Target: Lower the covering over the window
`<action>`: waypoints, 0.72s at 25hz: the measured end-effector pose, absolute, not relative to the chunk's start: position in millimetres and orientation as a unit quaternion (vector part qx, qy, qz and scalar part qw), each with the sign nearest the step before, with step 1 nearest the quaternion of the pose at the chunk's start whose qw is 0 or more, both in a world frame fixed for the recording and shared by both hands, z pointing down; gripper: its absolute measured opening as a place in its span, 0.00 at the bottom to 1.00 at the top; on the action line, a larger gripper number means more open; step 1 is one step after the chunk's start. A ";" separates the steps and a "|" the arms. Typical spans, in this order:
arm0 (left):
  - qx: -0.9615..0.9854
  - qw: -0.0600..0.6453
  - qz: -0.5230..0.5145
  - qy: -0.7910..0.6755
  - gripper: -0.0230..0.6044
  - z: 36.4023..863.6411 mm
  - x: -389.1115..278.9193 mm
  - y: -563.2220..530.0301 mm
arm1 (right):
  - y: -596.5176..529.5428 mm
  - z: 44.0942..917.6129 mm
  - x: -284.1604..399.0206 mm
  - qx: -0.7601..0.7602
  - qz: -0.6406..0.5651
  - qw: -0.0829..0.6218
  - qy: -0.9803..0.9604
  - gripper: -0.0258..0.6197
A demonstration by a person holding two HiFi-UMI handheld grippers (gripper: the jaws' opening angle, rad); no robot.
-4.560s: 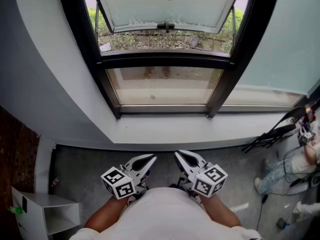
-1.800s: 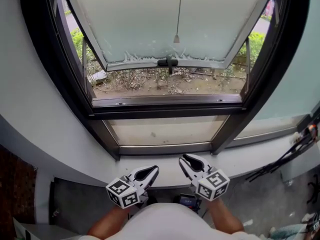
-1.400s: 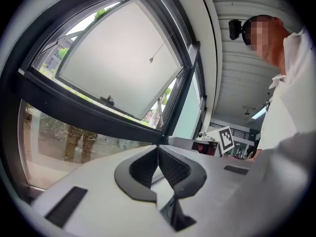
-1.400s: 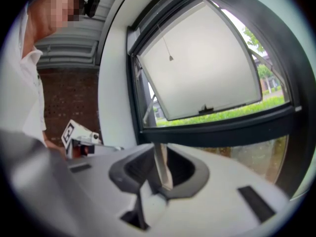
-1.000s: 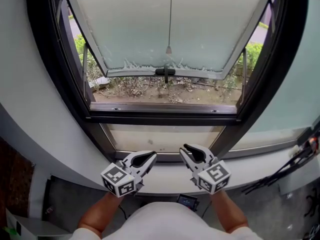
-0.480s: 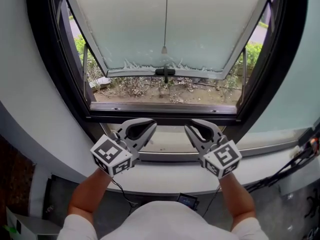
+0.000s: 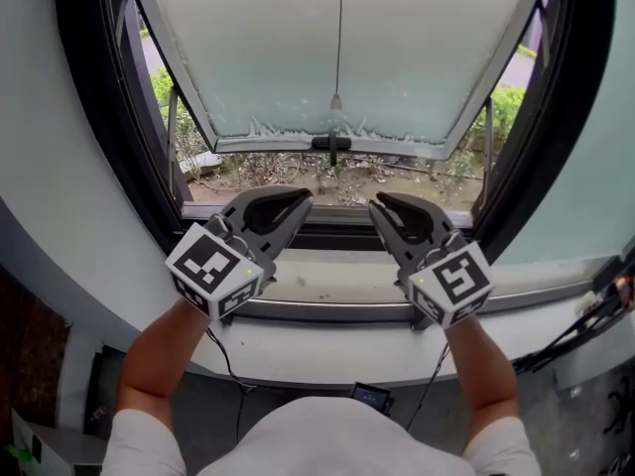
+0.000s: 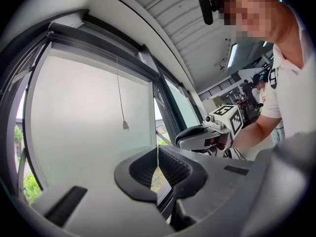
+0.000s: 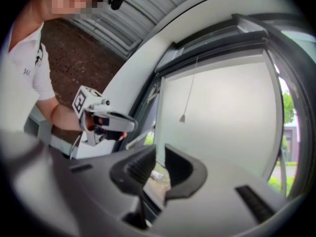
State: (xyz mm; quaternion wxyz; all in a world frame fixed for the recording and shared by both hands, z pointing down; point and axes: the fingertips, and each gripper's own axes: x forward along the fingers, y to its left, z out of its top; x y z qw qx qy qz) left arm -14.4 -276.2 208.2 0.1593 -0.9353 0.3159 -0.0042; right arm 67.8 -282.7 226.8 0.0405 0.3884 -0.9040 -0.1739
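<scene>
A thin pull cord ends in a small cone-shaped weight (image 7: 336,101) that hangs in front of the pale frosted pane (image 7: 397,58). The same weight (image 8: 125,125) (image 9: 182,118) shows in both gripper views, well beyond the jaws. The cord drops from a grey rail (image 9: 247,31) along the window's top. My left gripper (image 7: 301,199) (image 8: 158,154) is shut on nothing. My right gripper (image 7: 381,206) (image 9: 159,164) is open by a narrow gap; its jaws have just been closing, with nothing between them. Both are held level, side by side, below the weight and apart from it.
The pane's black handle (image 7: 332,144) sits at its lower edge, with plants and soil outside below it. A thick dark window frame (image 7: 94,137) surrounds the opening. Beneath my arms runs the white sill (image 7: 298,350). Cables and stand legs (image 7: 585,325) lie at the lower right.
Both grippers have risen from beside the sill to the height of the window's lower frame, nearer the cord's weight. The right jaws stand closer together.
</scene>
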 end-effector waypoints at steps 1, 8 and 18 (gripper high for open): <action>-0.934 0.161 -0.005 0.318 0.07 204.4 -15.3 -277.7 | -282.9 221.4 65.8 0.387 -0.181 0.040 -0.903 0.14; -0.928 0.189 -0.005 0.320 0.07 175.7 -16.8 -281.8 | -289.6 188.1 62.2 0.390 -0.213 0.042 -0.895 0.13; -0.906 0.266 -0.005 0.330 0.07 105.2 -14.0 -291.6 | -298.2 120.0 59.0 0.398 -0.276 0.035 -0.874 0.13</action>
